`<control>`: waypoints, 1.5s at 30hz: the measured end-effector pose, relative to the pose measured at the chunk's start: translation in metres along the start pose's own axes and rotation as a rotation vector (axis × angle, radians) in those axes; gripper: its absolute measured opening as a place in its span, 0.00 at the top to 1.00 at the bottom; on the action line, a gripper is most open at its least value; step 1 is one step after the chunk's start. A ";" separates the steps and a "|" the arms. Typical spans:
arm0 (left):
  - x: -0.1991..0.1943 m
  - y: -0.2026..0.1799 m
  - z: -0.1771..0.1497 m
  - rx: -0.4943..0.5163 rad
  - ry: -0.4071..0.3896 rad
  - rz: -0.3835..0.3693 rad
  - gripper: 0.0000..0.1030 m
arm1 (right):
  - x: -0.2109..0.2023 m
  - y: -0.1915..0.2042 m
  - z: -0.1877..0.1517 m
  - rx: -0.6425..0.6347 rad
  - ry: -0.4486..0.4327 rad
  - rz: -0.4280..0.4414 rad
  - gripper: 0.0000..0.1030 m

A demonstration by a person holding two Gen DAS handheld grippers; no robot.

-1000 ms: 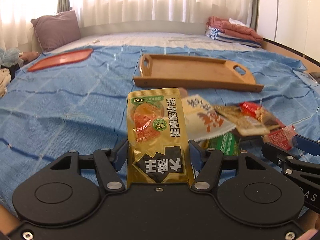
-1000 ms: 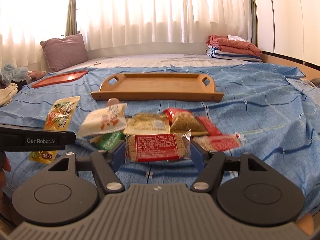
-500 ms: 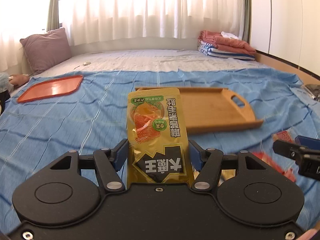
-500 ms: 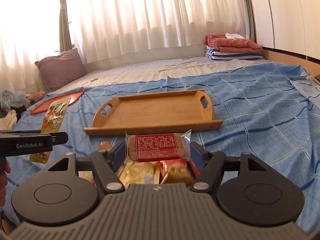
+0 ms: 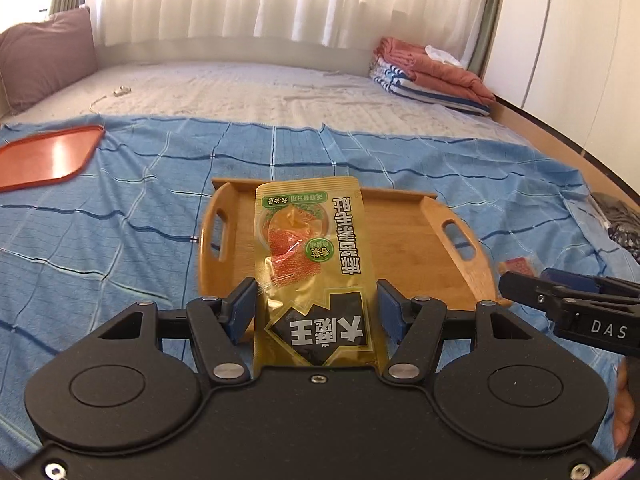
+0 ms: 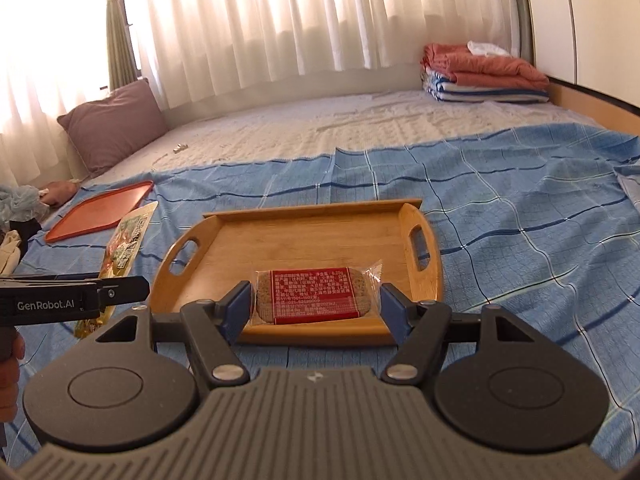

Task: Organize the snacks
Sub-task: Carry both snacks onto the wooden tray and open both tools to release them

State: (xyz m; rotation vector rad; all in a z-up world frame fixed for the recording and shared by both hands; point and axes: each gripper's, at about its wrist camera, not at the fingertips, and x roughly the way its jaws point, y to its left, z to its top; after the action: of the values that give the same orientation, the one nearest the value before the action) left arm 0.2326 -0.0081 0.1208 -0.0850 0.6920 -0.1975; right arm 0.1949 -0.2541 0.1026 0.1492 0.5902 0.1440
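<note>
My left gripper (image 5: 316, 304) is shut on a gold snack pouch (image 5: 312, 264) and holds it upright above the near edge of the wooden tray (image 5: 404, 256). My right gripper (image 6: 316, 304) is shut on a red-labelled biscuit pack (image 6: 316, 290) over the near edge of the same tray (image 6: 248, 252), which holds nothing. The gold pouch (image 6: 124, 248) and the left gripper (image 6: 76, 304) show at the left of the right wrist view. The right gripper (image 5: 568, 304) shows at the right of the left wrist view with the red pack (image 5: 518, 266).
An orange-red flat tray (image 5: 44, 156) lies on the blue checked bedspread (image 5: 132, 216) at far left; it also shows in the right wrist view (image 6: 96, 210). A mauve pillow (image 6: 112, 124) and folded blankets (image 6: 480, 72) sit at the back by the curtains.
Both grippers rose and moved forward with their packs, from over the snack pile to the near edge of the wooden tray. The loose snacks have dropped out of view.
</note>
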 end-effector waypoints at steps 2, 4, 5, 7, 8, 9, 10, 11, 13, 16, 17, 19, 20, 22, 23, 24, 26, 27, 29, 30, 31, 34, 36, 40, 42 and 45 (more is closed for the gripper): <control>0.018 0.001 0.008 0.000 0.009 0.013 0.41 | 0.018 -0.005 0.007 0.022 0.021 0.006 0.32; 0.039 0.002 0.012 0.012 0.028 0.024 0.41 | 0.037 -0.010 0.012 0.046 0.051 0.014 0.32; 0.049 0.003 0.014 0.016 0.041 0.027 0.41 | 0.046 -0.012 0.014 0.055 0.067 0.012 0.32; 0.069 0.004 0.015 0.016 0.068 0.040 0.41 | 0.065 -0.015 0.017 0.059 0.102 0.008 0.32; 0.079 0.004 0.015 0.016 0.085 0.048 0.41 | 0.074 -0.015 0.017 0.055 0.115 0.004 0.32; 0.088 0.005 0.014 0.017 0.099 0.055 0.41 | 0.082 -0.015 0.016 0.047 0.126 -0.002 0.32; 0.096 0.006 0.013 0.017 0.112 0.064 0.41 | 0.090 -0.016 0.016 0.042 0.139 -0.004 0.32; 0.105 0.007 0.012 0.018 0.123 0.071 0.41 | 0.096 -0.015 0.015 0.042 0.152 -0.005 0.32; 0.118 0.008 0.011 0.015 0.142 0.085 0.41 | 0.110 -0.016 0.013 0.047 0.174 -0.009 0.32; 0.135 0.010 0.010 0.003 0.165 0.098 0.41 | 0.128 -0.015 0.010 0.045 0.202 -0.015 0.32; 0.141 0.010 0.009 0.004 0.172 0.099 0.41 | 0.133 -0.015 0.009 0.041 0.210 -0.018 0.32; 0.149 0.010 0.008 0.011 0.181 0.111 0.41 | 0.141 -0.014 0.007 0.035 0.225 -0.026 0.32; 0.153 0.009 0.007 0.014 0.183 0.116 0.41 | 0.144 -0.013 0.006 0.034 0.230 -0.029 0.32; 0.159 0.008 0.006 0.019 0.190 0.121 0.41 | 0.150 -0.013 0.005 0.034 0.239 -0.031 0.32; 0.162 0.007 0.006 0.022 0.192 0.125 0.41 | 0.153 -0.013 0.005 0.034 0.242 -0.033 0.32; 0.164 0.006 0.005 0.026 0.193 0.128 0.40 | 0.155 -0.013 0.004 0.031 0.244 -0.035 0.31; 0.168 0.005 0.004 0.039 0.195 0.134 0.40 | 0.158 -0.012 0.002 0.025 0.249 -0.041 0.31; 0.170 0.004 0.003 0.045 0.195 0.137 0.40 | 0.160 -0.012 0.001 0.025 0.252 -0.043 0.31; 0.173 0.002 0.004 0.060 0.190 0.145 0.40 | 0.162 -0.012 -0.001 0.026 0.256 -0.047 0.31; 0.174 0.001 0.004 0.065 0.188 0.148 0.40 | 0.163 -0.011 -0.001 0.024 0.255 -0.049 0.31; 0.176 0.000 0.005 0.067 0.186 0.149 0.40 | 0.164 -0.011 -0.002 0.022 0.254 -0.051 0.31; 0.178 0.000 0.006 0.080 0.179 0.152 0.40 | 0.166 -0.009 0.000 0.019 0.250 -0.057 0.31; 0.179 0.000 0.007 0.078 0.178 0.150 0.40 | 0.168 -0.009 0.001 0.022 0.248 -0.058 0.31; 0.181 0.001 0.008 0.072 0.174 0.155 0.40 | 0.171 -0.008 0.000 0.014 0.241 -0.066 0.31; 0.181 0.001 0.008 0.071 0.175 0.155 0.39 | 0.171 -0.006 0.000 0.009 0.239 -0.069 0.31; 0.181 0.001 0.008 0.071 0.177 0.152 0.39 | 0.172 -0.005 0.000 0.004 0.240 -0.072 0.29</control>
State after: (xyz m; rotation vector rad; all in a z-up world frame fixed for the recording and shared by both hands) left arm 0.3743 -0.0449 0.0135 0.0534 0.8636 -0.0836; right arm 0.3365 -0.2290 0.0089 0.1151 0.8338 0.0908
